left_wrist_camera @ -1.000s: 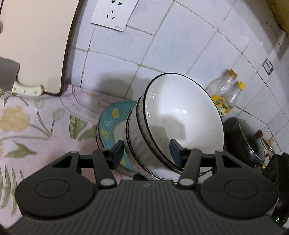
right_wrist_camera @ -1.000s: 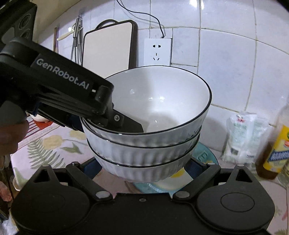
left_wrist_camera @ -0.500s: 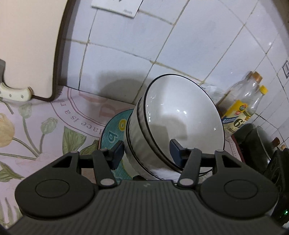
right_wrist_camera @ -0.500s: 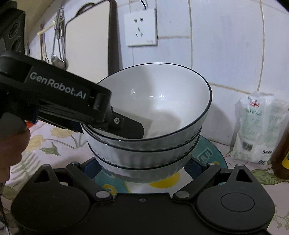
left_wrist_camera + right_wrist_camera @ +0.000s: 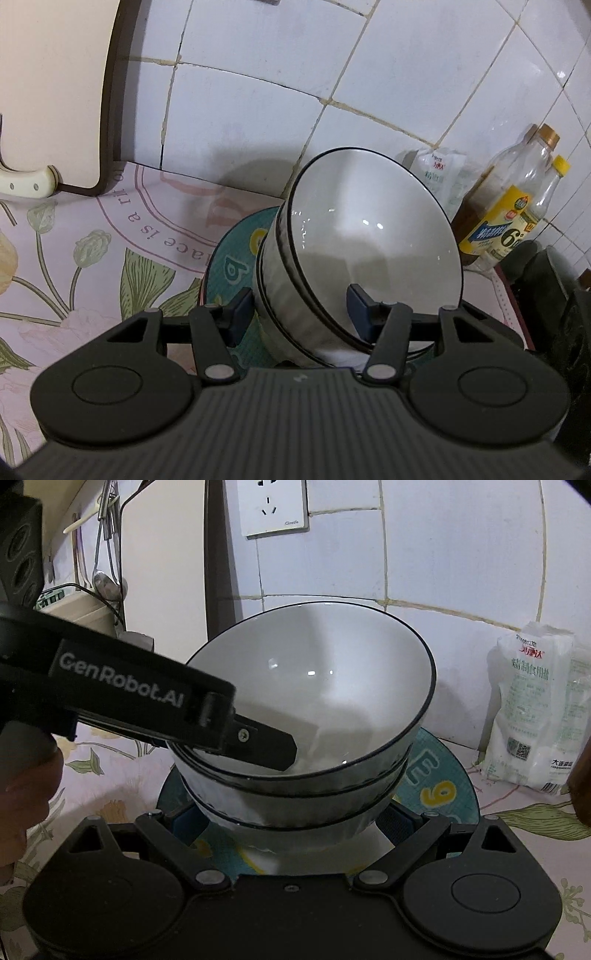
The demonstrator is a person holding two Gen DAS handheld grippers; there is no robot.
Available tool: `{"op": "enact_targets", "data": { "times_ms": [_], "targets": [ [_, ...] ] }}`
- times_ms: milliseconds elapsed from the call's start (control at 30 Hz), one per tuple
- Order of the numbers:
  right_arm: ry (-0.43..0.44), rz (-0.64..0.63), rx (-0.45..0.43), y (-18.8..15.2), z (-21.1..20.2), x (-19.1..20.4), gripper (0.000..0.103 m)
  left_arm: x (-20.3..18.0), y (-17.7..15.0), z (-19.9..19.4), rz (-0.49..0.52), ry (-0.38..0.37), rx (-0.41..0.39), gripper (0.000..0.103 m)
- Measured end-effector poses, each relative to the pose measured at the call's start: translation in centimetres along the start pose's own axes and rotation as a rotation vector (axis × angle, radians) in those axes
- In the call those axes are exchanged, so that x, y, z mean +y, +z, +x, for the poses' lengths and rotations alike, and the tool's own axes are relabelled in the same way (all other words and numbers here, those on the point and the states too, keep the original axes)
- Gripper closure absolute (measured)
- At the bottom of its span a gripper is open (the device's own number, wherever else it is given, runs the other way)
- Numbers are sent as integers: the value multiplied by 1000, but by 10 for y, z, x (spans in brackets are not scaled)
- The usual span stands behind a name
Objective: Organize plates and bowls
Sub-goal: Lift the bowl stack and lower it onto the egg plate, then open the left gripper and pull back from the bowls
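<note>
Bowls (image 5: pixel 306 716) stacked, gripped from two sides over the teal plate (image 5: pixel 439 786).
Your left hand-held gripper (image 5: pixel 299 310) pinched the stack's rim wall; your right hand-held gripper (image 5: pixel 295 818) clamped its base, near the counter's (image 5: pixel 74 258) back edge.

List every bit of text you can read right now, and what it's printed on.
"GenRobot.AI": left gripper arm.
"ace is a": floral tablecloth, upside down, partly cut off.
"b": teal plate; "E", "9" in the right wrist view.
"6": yellow bottle label.
Salt bag print, wall socket mark: too small.
</note>
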State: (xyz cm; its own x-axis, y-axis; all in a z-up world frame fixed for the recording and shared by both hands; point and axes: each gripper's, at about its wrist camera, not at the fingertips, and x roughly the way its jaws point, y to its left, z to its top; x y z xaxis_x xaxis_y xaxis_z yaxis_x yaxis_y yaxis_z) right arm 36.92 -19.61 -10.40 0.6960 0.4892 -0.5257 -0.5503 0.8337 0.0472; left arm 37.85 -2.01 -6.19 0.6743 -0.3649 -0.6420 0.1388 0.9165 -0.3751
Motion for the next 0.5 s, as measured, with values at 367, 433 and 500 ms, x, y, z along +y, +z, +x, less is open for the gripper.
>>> {"op": "enact_targets", "data": {
  "times_ms": [367, 433, 500],
  "targets": [
    [-129, -81, 3, -7, -4, 23, 4, 1, -1, -13, -14, -2, -62, 50],
    [-144, -106, -18, -9, -16, 31, 4, -3, -2, -23, -1, 18, -79, 47],
    [-144, -107, -22, -10, -28, 35, 4, -9, -6, -35, 28, 36, -95, 46]
  ]
}}
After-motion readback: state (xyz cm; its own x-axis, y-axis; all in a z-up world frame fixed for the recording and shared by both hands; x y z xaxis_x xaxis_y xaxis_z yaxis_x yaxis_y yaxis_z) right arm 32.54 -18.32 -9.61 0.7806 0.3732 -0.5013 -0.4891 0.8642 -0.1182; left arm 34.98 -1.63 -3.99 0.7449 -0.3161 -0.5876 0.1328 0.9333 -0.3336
